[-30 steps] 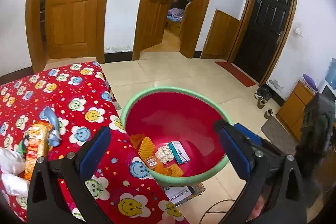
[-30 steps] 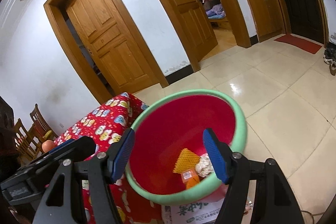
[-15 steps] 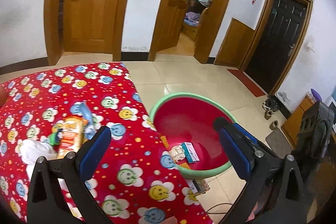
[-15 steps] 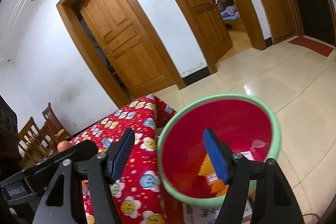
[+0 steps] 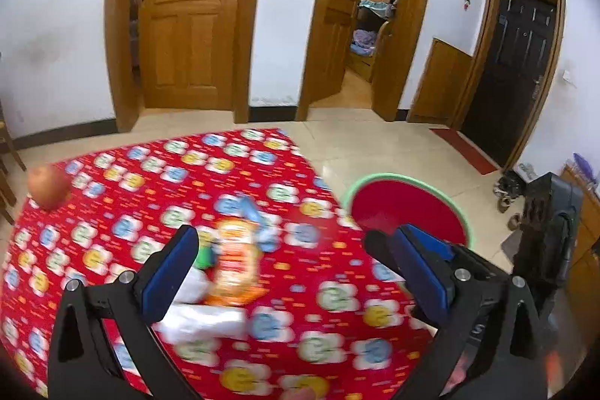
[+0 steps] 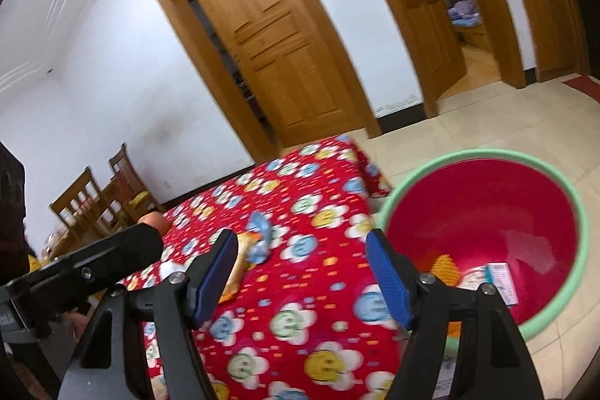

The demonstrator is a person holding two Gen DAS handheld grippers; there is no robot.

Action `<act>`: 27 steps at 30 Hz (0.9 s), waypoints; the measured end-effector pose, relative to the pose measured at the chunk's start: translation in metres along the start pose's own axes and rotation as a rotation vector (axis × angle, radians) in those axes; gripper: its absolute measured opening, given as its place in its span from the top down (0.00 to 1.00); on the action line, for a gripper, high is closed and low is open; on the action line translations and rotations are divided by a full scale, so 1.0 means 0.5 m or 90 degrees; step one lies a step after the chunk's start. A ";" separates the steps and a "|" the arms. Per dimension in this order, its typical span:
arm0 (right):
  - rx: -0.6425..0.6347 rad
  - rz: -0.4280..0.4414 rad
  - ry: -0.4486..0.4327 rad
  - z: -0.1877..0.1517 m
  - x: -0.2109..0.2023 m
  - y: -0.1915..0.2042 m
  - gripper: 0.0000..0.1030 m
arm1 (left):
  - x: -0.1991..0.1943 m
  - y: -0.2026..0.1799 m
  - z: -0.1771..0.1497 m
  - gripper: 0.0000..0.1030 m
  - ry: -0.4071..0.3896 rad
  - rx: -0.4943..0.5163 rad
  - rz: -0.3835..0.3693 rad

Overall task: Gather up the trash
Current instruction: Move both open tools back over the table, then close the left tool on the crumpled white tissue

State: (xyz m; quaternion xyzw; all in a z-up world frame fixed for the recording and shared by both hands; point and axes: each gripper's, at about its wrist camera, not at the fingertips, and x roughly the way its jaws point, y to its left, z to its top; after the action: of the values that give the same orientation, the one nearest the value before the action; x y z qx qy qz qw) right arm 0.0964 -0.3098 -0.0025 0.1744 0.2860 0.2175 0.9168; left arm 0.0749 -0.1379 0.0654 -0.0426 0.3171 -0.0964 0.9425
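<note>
A red basin with a green rim point(image 5: 408, 205) point(image 6: 487, 212) stands on the floor beside the table and holds several pieces of trash point(image 6: 498, 280). On the red flowered tablecloth point(image 5: 150, 197) point(image 6: 300, 287) lie an orange snack packet point(image 5: 234, 261) point(image 6: 234, 272), a blue wrapper point(image 5: 255, 216) point(image 6: 260, 238) and white crumpled plastic point(image 5: 202, 317). My left gripper point(image 5: 285, 272) is open and empty, just above the packet and plastic. My right gripper point(image 6: 302, 272) is open and empty over the table, left of the basin.
An orange fruit point(image 5: 47, 186) point(image 6: 153, 220) sits at the table's far left. Wooden chairs point(image 6: 97, 201) stand beyond it. Wooden doors point(image 5: 187, 14), a black door point(image 5: 513, 74) and tiled floor point(image 5: 375, 141) lie behind. A black object point(image 5: 551, 227) is at the right.
Both grippers have swung left from over the basin to over the table. The packet and white plastic now sit between the left fingers. Both stay open.
</note>
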 end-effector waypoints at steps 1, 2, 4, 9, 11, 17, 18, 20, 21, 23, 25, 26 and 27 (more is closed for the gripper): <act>-0.007 0.004 0.006 -0.002 0.007 0.009 0.29 | 0.000 0.020 0.002 0.02 0.000 -0.003 0.008; -0.016 0.005 0.013 -0.005 0.016 0.019 0.29 | 0.001 0.039 0.003 0.02 0.005 -0.009 0.013; -0.034 0.000 0.021 -0.013 0.030 0.037 0.29 | 0.001 0.084 0.002 0.02 0.015 -0.035 0.023; -0.024 0.021 0.030 -0.011 0.053 0.050 0.29 | 0.019 0.154 -0.012 0.02 0.044 -0.062 0.053; -0.020 0.026 0.040 -0.014 0.067 0.052 0.28 | 0.021 0.163 -0.018 0.02 0.050 -0.068 0.055; -0.010 0.058 0.087 -0.035 0.101 0.075 0.28 | 0.055 0.176 -0.047 0.02 0.061 -0.044 0.062; -0.017 0.063 0.095 -0.040 0.104 0.086 0.28 | 0.072 0.182 -0.058 0.02 0.075 -0.049 0.062; -0.034 0.067 0.104 -0.049 0.107 0.105 0.28 | 0.092 0.196 -0.074 0.02 0.090 -0.073 0.058; -0.047 0.064 0.109 -0.055 0.108 0.116 0.28 | 0.100 0.201 -0.080 0.03 0.095 -0.085 0.054; -0.066 0.055 0.114 -0.062 0.110 0.130 0.29 | 0.108 0.212 -0.087 0.10 0.098 -0.103 0.047; -0.072 0.051 0.115 -0.063 0.113 0.133 0.29 | 0.115 0.220 -0.091 0.23 0.102 -0.106 0.053; -0.068 0.054 0.119 -0.063 0.115 0.132 0.29 | 0.117 0.222 -0.093 0.37 0.107 -0.107 0.052; -0.064 0.056 0.119 -0.062 0.115 0.130 0.29 | 0.120 0.227 -0.096 0.44 0.113 -0.113 0.041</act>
State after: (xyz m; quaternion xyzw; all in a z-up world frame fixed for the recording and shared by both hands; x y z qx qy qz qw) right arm 0.1013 -0.2203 -0.0234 0.1195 0.3514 0.2870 0.8831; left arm 0.1101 -0.0404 -0.0240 -0.1073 0.4075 -0.0411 0.9059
